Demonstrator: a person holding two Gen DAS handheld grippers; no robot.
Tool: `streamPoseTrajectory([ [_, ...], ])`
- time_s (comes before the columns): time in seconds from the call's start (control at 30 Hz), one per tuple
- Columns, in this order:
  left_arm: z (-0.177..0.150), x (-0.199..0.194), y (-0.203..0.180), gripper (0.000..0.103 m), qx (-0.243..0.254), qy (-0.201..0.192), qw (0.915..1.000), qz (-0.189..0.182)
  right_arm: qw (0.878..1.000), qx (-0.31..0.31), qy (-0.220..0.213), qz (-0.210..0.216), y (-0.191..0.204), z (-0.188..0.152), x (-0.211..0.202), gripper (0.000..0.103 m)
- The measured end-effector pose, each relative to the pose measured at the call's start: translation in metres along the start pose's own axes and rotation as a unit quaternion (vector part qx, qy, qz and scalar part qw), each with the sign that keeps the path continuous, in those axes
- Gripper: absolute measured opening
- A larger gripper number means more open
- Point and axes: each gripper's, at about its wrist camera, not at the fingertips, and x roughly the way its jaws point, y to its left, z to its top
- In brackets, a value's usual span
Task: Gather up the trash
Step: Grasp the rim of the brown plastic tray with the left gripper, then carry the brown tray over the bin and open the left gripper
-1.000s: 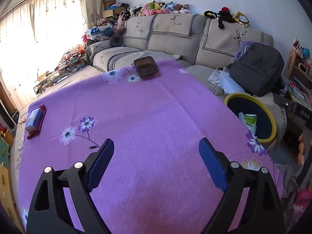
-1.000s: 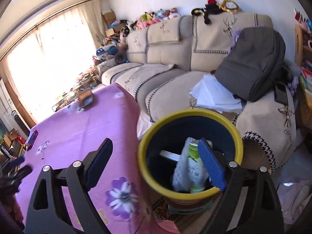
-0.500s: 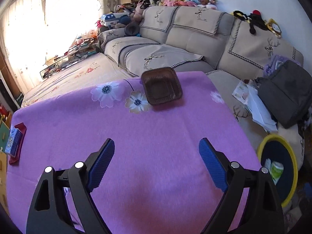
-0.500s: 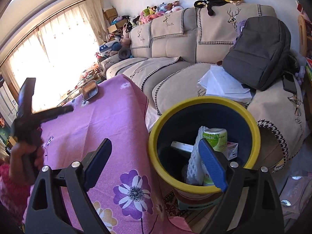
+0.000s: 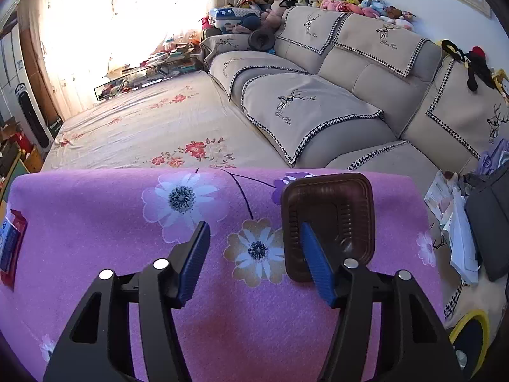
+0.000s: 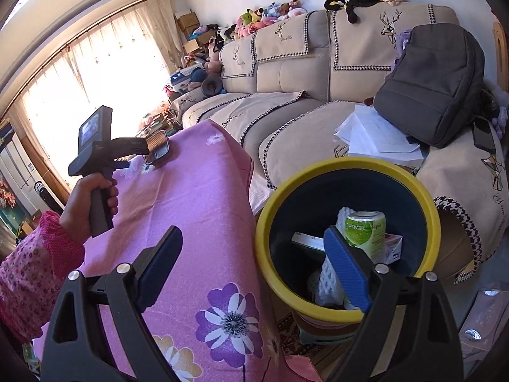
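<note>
- Already the bin (image 6: 346,242) beside the desk's (image 5: 127,222) corner holds some trash: a green can (image 6: 366,230), a white foam net (image 6: 327,273) and a small carton (image 6: 393,250) lie inside it.
- One piece is left on the desk as far as the views show: a brown plastic tray (image 5: 331,216), standing at the far edge of the purple cloth, nearest the sofa (image 5: 350,102).
- Left tongs (image 5: 254,258) are over the tray's near left rim; the jaws are closing, half wide, one blue pad inside the tray and the other outside on the cloth. The pads do not press on the rim yet, so the tray is not held.
- Right tongs (image 6: 254,269) hang wide and empty just above the bin's rim, one pad over the opening and the other over the desk.
- A flat blue and red pack (image 5: 9,245) lies at the desk's left edge; whether it counts as trash cannot be told.
- Judged from this, the collecting is well along: the tray must be pinched, carried to the bin and dropped.
</note>
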Motion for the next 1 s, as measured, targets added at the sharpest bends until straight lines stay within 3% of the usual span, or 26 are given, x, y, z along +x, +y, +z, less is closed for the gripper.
streamPoseTrajectory([
  [0.07,0.002,0.010,-0.001,0.040,-0.002,0.007,1.0000,-0.002,1.000,0.002,0.000,-0.001,-0.001,0.000,-0.001,0.086],
  [0.13,0.002,0.017,-0.001,0.019,-0.002,0.014,0.9999,-0.005,1.000,0.005,-0.002,-0.001,-0.004,0.000,-0.002,0.085],
  [0.23,-0.002,0.012,-0.001,0.006,0.003,-0.002,1.0000,-0.009,1.000,0.009,-0.007,-0.003,-0.008,-0.001,-0.007,0.086],
  [0.47,-0.038,-0.053,-0.013,0.005,0.054,-0.033,0.9968,-0.048,0.999,0.023,-0.030,-0.005,-0.023,-0.001,-0.030,0.086],
  [0.63,-0.086,-0.118,-0.046,0.005,0.121,-0.050,0.9868,-0.096,0.998,0.032,-0.054,-0.029,-0.040,-0.003,-0.056,0.086],
  [0.73,-0.117,-0.153,-0.078,0.005,0.164,-0.048,0.9765,-0.132,0.996,0.038,-0.065,-0.048,-0.051,-0.005,-0.073,0.086],
  [0.9,-0.167,-0.197,-0.145,0.005,0.235,-0.038,0.9509,-0.198,0.993,0.040,-0.075,-0.087,-0.067,-0.010,-0.094,0.086],
  [1.0,-0.189,-0.208,-0.185,0.005,0.272,-0.030,0.9368,-0.219,0.991,0.042,-0.075,-0.102,-0.075,-0.013,-0.102,0.086],
])
